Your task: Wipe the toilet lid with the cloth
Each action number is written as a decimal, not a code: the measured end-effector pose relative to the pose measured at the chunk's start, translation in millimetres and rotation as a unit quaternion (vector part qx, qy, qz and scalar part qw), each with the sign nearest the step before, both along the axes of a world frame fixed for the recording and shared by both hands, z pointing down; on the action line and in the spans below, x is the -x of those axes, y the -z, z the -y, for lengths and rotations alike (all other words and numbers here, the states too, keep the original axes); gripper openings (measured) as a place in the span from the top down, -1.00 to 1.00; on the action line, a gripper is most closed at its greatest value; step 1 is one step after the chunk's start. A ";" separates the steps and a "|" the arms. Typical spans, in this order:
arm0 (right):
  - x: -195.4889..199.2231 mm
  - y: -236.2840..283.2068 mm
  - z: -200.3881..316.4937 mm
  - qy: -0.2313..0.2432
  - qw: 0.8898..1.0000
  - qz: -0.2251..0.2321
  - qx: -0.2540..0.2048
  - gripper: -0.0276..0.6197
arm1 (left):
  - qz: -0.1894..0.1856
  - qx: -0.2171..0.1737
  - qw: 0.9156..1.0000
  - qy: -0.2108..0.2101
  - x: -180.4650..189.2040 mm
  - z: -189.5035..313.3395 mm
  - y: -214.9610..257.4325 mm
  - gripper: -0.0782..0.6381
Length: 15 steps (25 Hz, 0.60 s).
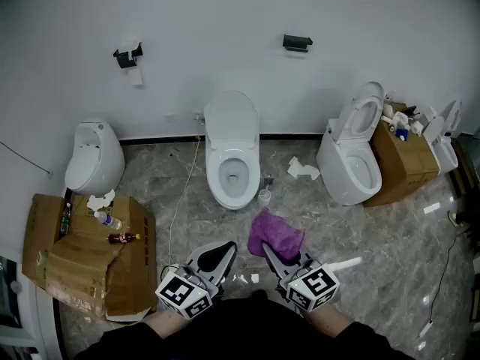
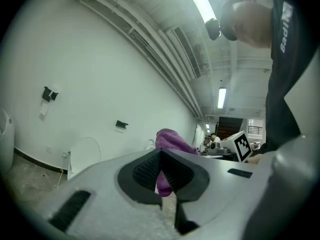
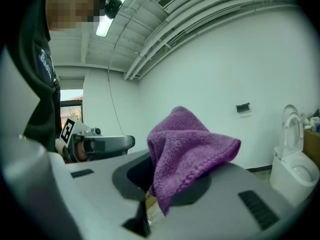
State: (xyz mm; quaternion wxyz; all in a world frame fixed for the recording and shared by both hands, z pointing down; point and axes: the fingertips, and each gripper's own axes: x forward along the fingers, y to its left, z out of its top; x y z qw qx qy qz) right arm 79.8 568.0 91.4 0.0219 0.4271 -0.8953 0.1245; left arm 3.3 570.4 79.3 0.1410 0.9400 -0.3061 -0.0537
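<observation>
Draped purple terry cloth point(image 3: 187, 149) hides right gripper point(image 3: 150, 184) pinch point. Unidentifiable: items point(image 1: 397, 118) atop brown cardboard box point(image 1: 409, 167) right of middle white toilet point(image 1: 232, 122).

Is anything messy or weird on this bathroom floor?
Yes. A crumpled tissue lies on the floor right of the middle toilet. At left, a torn, flattened cardboard box has a clear bottle and a brown bottle lying on their sides on it.

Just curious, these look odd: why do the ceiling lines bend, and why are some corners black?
Left and right gripper views: wide-angle lenses curve the ceiling pipes and blacken the corners. Head view: milder bending, glare on the glossy floor at right.
</observation>
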 end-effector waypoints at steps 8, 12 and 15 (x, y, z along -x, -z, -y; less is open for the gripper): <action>0.3 -1.5 -1.8 0.001 1.000 0.001 0.002 0.73 | 0.008 0.002 1.000 0.002 1.1 -2.4 0.4 0.74; 2.6 -0.8 -2.2 0.007 1.000 0.001 0.002 0.73 | 0.009 0.003 1.000 0.002 1.5 -2.8 -1.2 0.74; 1.7 -1.2 -1.4 0.012 1.000 0.000 0.001 0.73 | 0.010 0.002 1.000 0.005 -0.2 -2.1 -0.7 0.74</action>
